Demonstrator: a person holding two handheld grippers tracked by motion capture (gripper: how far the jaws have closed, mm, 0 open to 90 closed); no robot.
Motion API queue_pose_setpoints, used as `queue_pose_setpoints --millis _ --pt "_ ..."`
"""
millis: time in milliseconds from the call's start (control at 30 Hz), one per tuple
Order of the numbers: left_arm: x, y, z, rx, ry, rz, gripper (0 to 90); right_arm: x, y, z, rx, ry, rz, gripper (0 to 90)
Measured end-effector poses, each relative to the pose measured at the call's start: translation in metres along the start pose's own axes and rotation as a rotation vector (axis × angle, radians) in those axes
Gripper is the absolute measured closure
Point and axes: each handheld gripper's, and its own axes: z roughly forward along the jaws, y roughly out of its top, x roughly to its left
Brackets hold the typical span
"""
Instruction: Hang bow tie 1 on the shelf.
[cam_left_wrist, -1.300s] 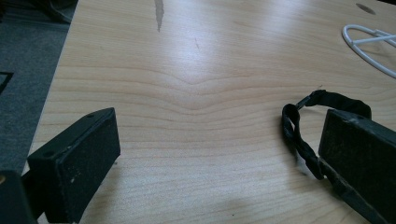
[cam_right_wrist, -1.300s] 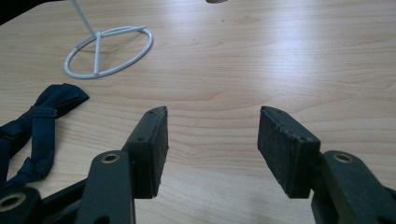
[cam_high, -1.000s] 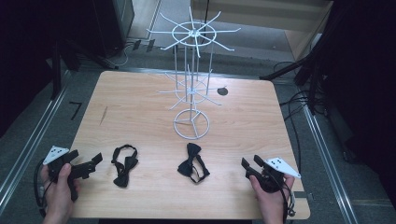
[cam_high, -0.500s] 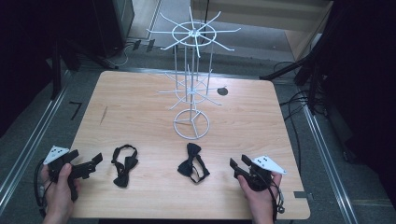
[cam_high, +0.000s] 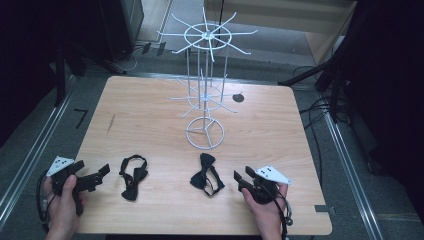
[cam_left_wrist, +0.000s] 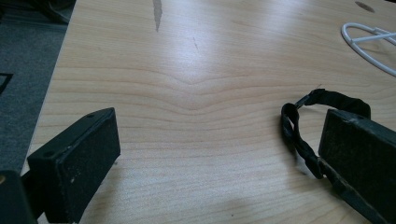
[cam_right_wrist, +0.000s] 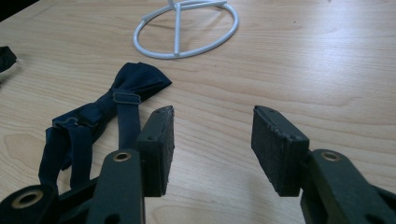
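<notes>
The dark blue bow tie (cam_high: 206, 174) lies flat on the bench (cam_high: 150, 120), at six o'clock from the white wire rack (cam_high: 205, 100). Since a second ago the right claw (cam_high: 241, 178) has slid across the bench to just beside it, at its three o'clock, and its jaws have just been narrowing — nothing between them yet, so a pickup looks near. The left claw (cam_high: 95, 175) rests wide open and empty; the other bow tie (cam_high: 133, 175) lies at its three o'clock — untouched.
</notes>
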Motion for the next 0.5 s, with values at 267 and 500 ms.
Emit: queue_pose_setpoints --millis 267,500 --pt "0.000 0.000 0.000 0.000 0.000 0.000 0.0 0.009 -0.001 0.009 0.023 0.039 -0.009 54.0" --pt "0.000 0.000 0.000 0.000 -0.003 -0.002 0.0 0.022 -0.003 0.019 0.051 0.071 -0.034 55.5"
